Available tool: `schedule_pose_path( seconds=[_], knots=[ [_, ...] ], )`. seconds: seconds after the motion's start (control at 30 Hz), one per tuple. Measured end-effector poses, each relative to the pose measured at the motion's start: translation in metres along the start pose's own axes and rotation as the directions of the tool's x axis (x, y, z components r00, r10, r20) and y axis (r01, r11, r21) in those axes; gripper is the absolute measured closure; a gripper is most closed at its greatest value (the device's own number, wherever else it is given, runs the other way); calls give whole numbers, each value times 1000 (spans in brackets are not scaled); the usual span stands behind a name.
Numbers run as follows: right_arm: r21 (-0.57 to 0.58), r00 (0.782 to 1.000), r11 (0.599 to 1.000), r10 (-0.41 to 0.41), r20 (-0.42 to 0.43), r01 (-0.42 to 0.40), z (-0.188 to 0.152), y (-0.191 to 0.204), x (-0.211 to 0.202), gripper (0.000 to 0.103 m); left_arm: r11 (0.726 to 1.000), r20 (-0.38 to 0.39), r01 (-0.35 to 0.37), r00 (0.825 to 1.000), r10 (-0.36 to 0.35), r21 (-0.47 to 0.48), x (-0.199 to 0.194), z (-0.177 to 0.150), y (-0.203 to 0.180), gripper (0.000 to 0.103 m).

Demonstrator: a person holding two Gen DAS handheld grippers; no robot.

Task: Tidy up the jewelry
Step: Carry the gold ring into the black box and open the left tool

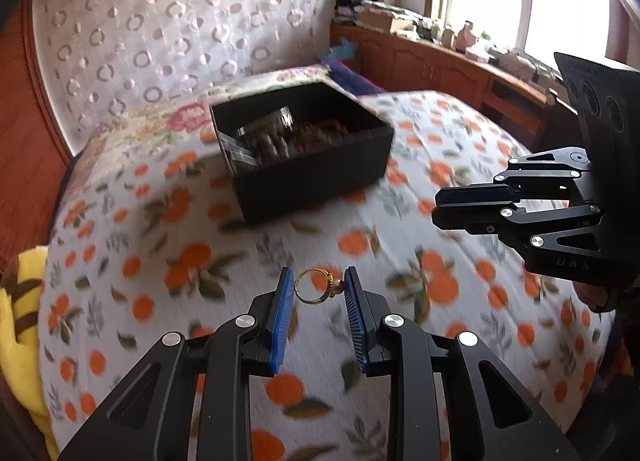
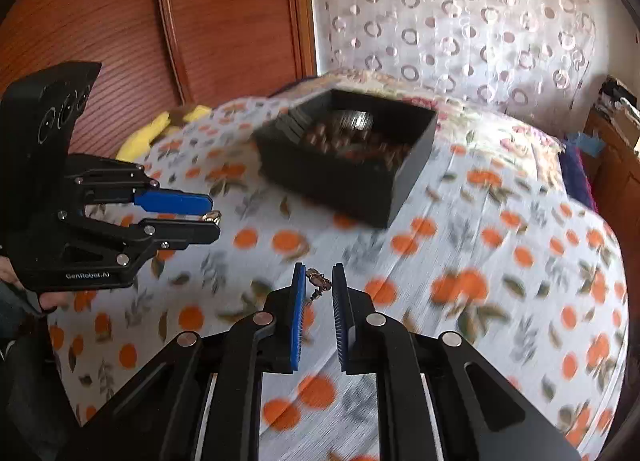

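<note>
A thin gold ring (image 1: 316, 287) is pinched in the left claw (image 1: 318, 285), a small metal earring (image 2: 318, 281) in the right claw (image 2: 320, 281); both are best carried level to the black open box (image 1: 320, 169) ahead.

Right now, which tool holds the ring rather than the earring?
The left tool holds the gold ring, a plain round band. The right tool holds the small earring with a post.

Home bedroom, orange-print bedspread (image 1: 360, 221), wooden wardrobe (image 2: 200, 21), patterned curtain (image 1: 180, 21)
</note>
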State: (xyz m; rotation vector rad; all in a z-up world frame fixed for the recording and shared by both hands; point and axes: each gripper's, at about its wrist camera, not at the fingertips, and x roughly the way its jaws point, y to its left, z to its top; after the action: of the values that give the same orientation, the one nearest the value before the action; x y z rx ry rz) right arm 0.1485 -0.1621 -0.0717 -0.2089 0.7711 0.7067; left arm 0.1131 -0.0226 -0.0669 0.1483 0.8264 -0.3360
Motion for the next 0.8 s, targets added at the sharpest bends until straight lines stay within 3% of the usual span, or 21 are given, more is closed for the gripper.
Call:
schedule_pose_path(
  seconds=[0.37,0.8],
  knots=[
    [12,997,1000,0,76,-1,49,-28,9,88,999,84,-11,996,15,-46,3,51,19,79],
    [53,996,999,-5,88,0,52,-37,23,81,998,88,-25,996,30,-66,23,75,32,79]
  ],
)
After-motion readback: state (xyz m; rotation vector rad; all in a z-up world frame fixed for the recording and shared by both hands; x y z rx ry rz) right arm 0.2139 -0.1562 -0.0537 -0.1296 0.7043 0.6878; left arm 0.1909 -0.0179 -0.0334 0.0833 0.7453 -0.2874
